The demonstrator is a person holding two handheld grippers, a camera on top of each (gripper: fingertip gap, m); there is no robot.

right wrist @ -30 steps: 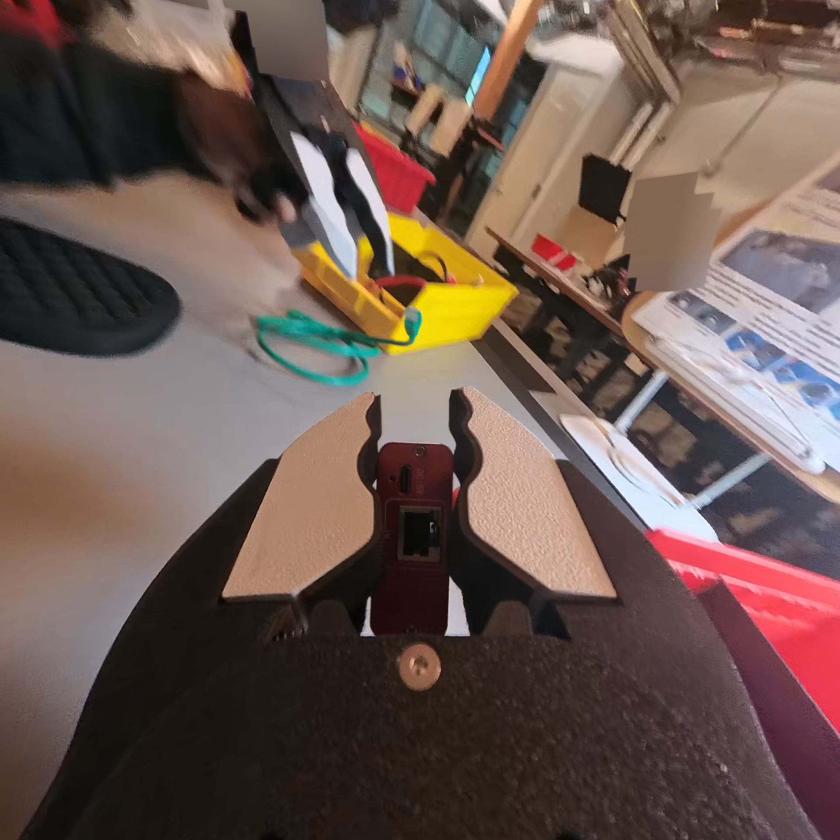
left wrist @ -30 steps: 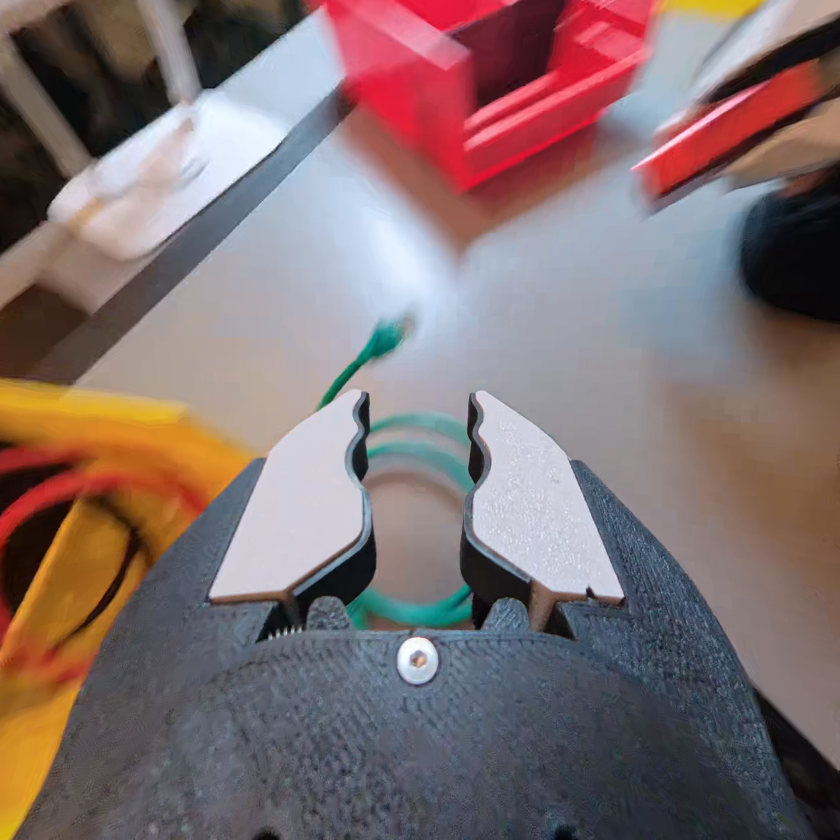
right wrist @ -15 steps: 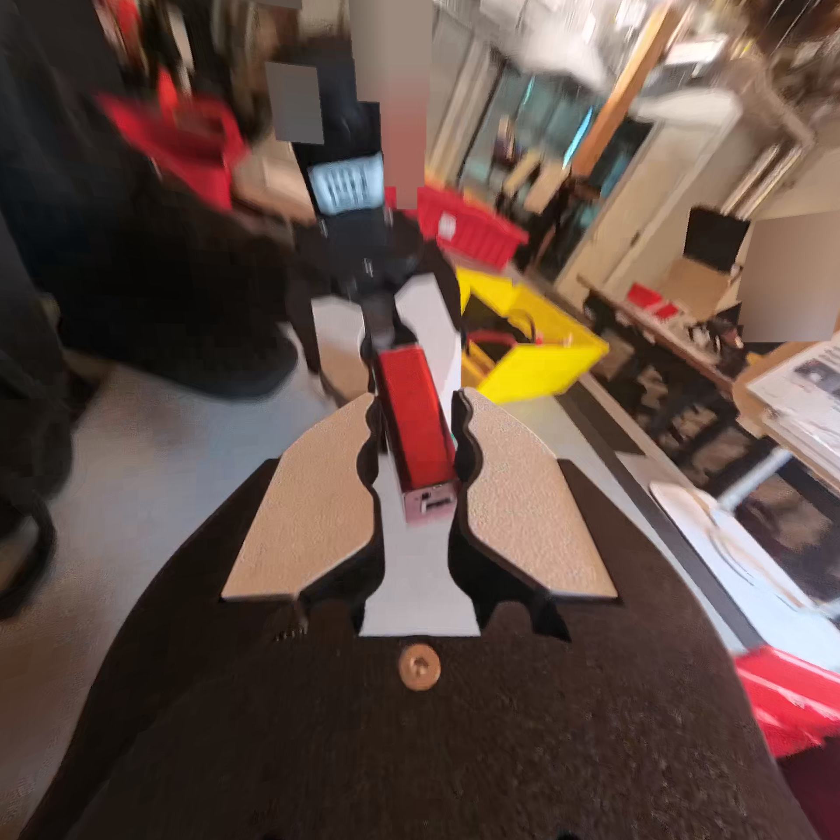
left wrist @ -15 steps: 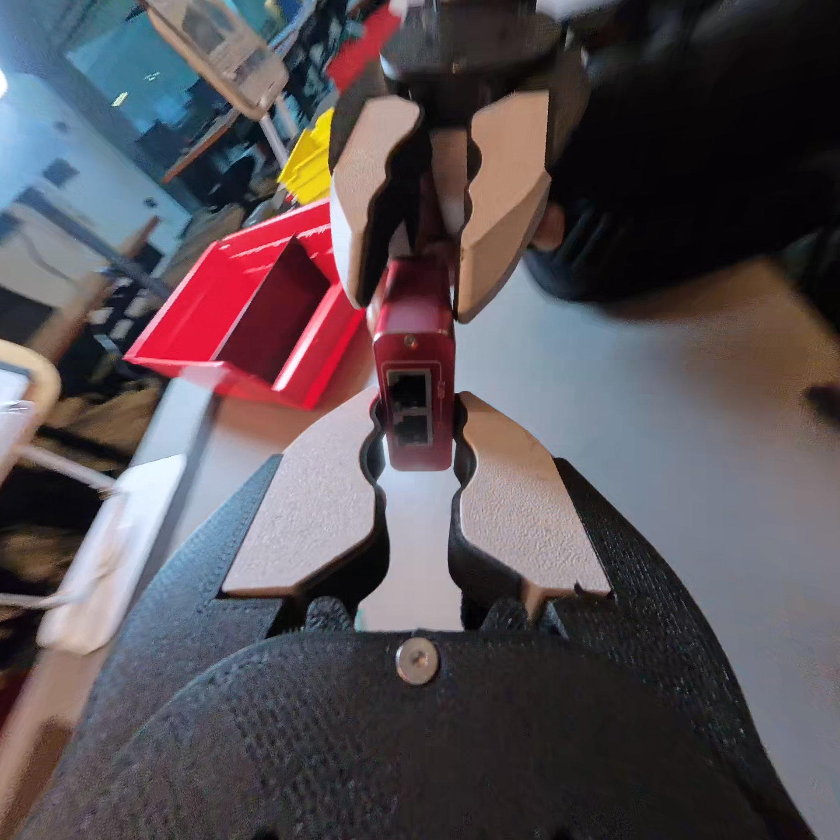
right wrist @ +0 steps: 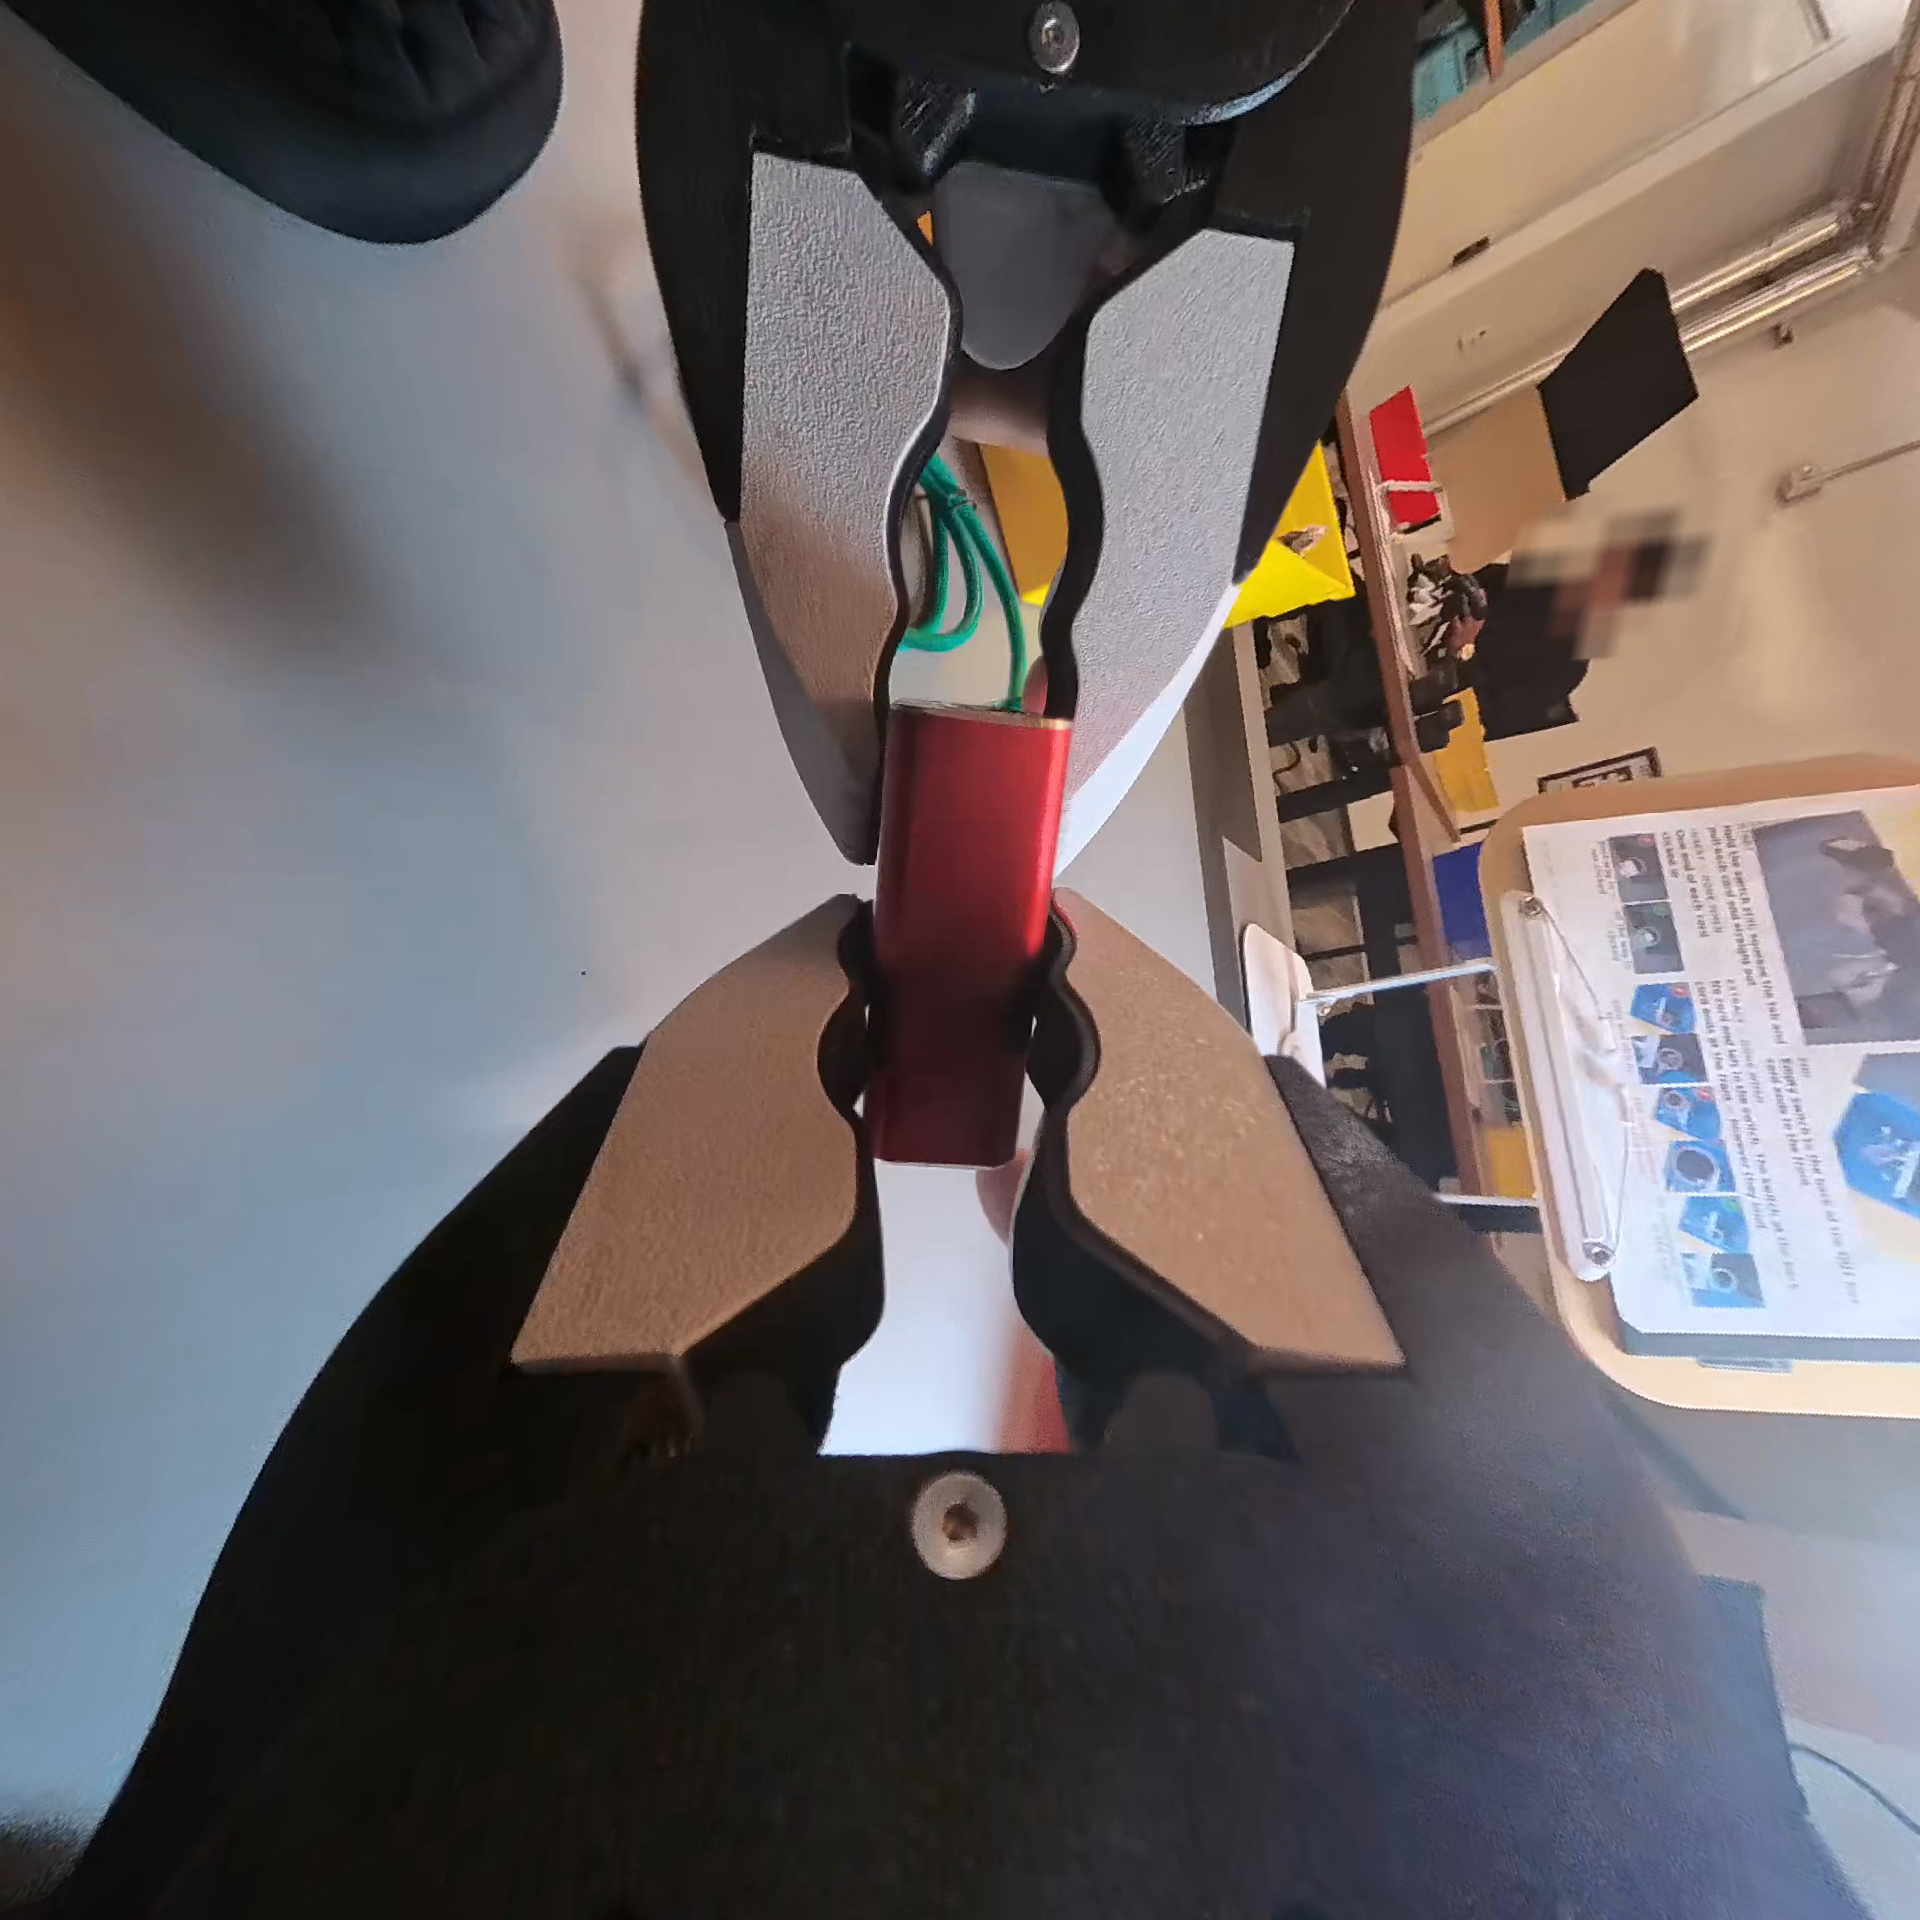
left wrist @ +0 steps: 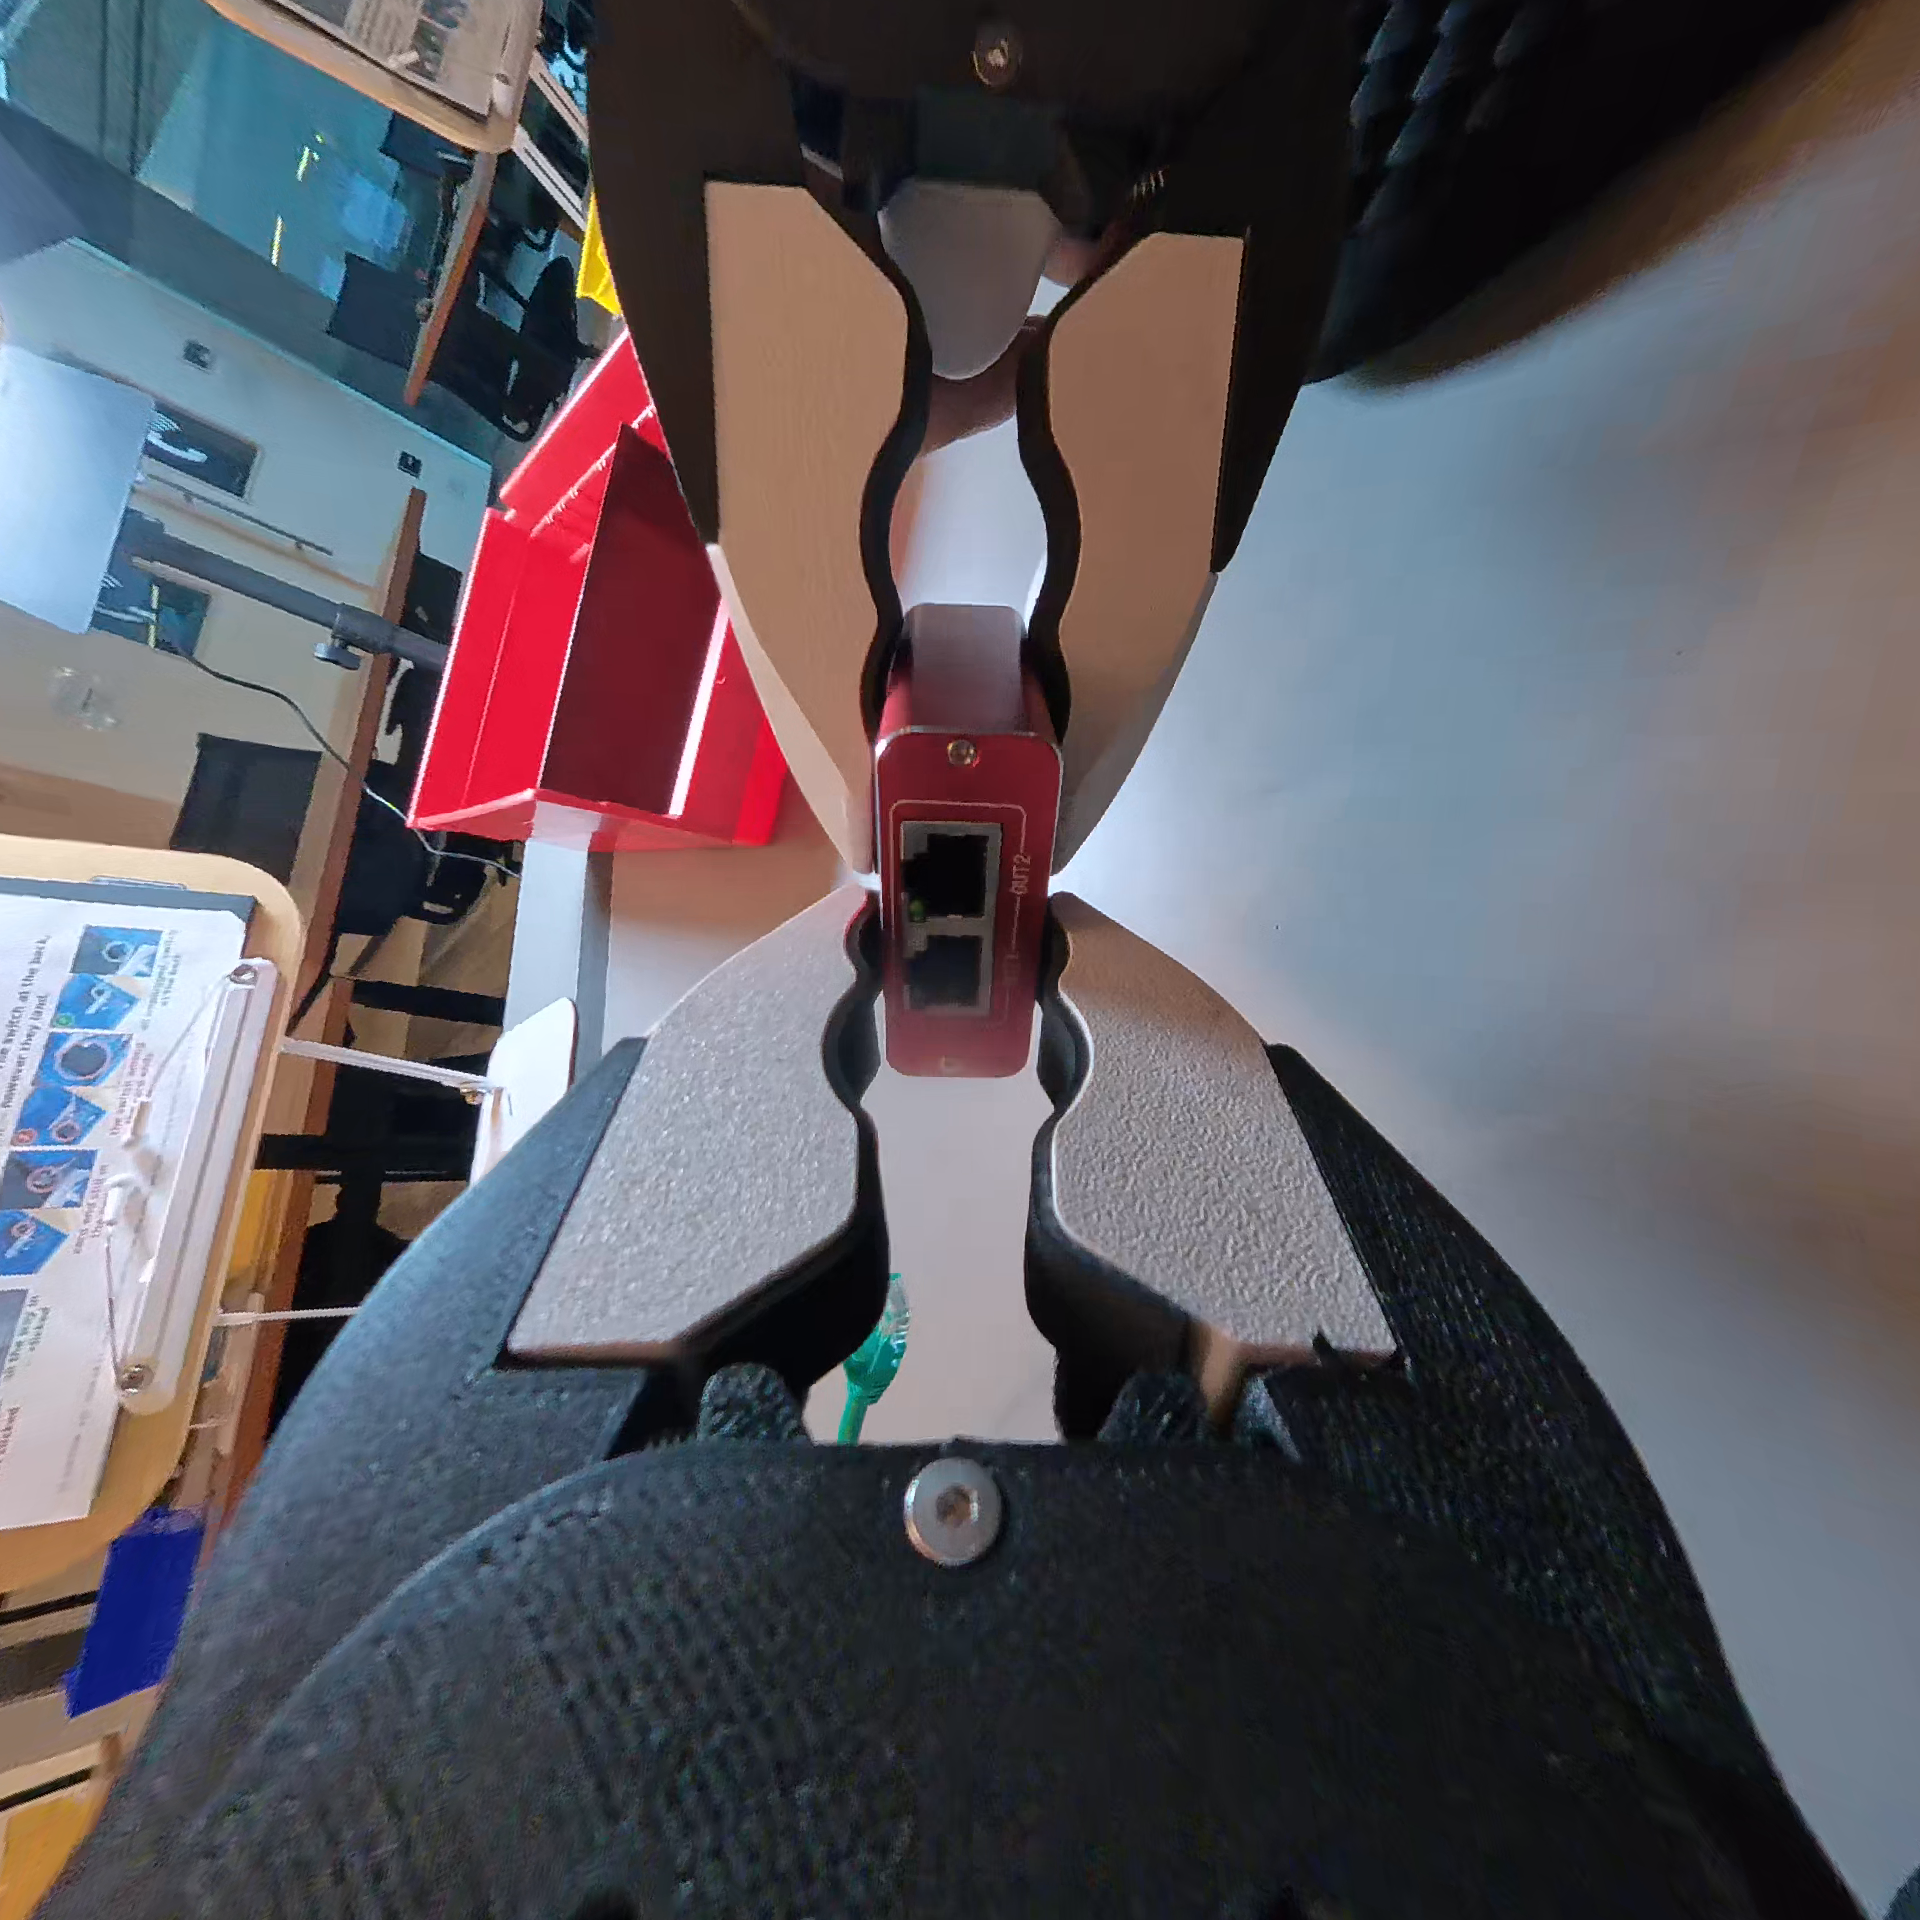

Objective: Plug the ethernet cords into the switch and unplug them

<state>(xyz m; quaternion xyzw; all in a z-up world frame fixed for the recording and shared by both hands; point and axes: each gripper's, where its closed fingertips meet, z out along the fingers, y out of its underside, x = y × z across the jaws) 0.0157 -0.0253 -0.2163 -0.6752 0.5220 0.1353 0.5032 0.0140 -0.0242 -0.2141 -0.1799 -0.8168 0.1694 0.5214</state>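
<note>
A small red switch [left wrist: 966, 1039] hangs in the air between my two grippers, which face each other. Its two-port end faces the left wrist camera; both ports are vacant. My left gripper [left wrist: 956, 914] is shut on that port end. My right gripper [right wrist: 951, 914] is shut on the opposite end of the switch [right wrist: 966, 831]. The right gripper [left wrist: 961, 831] fills the top of the left wrist view, and the left gripper [right wrist: 961, 842] fills the top of the right wrist view. A green ethernet cord lies on the table: its plug [left wrist: 878, 1351] and its coil [right wrist: 951, 582] show.
The grey table [left wrist: 1455, 831] runs under both grippers. A red bin [left wrist: 603, 665] stands near its edge and a yellow bin [right wrist: 1299, 551] stands behind the cord. A stand with a printed sheet [right wrist: 1714, 1060] is beside the table. A black sleeve [right wrist: 312, 104] is at the top. My left and right fingertips are right by each other.
My left gripper swung up from the green cord and closed on the port end of the switch. My right gripper brought the switch towards it and still holds it.
</note>
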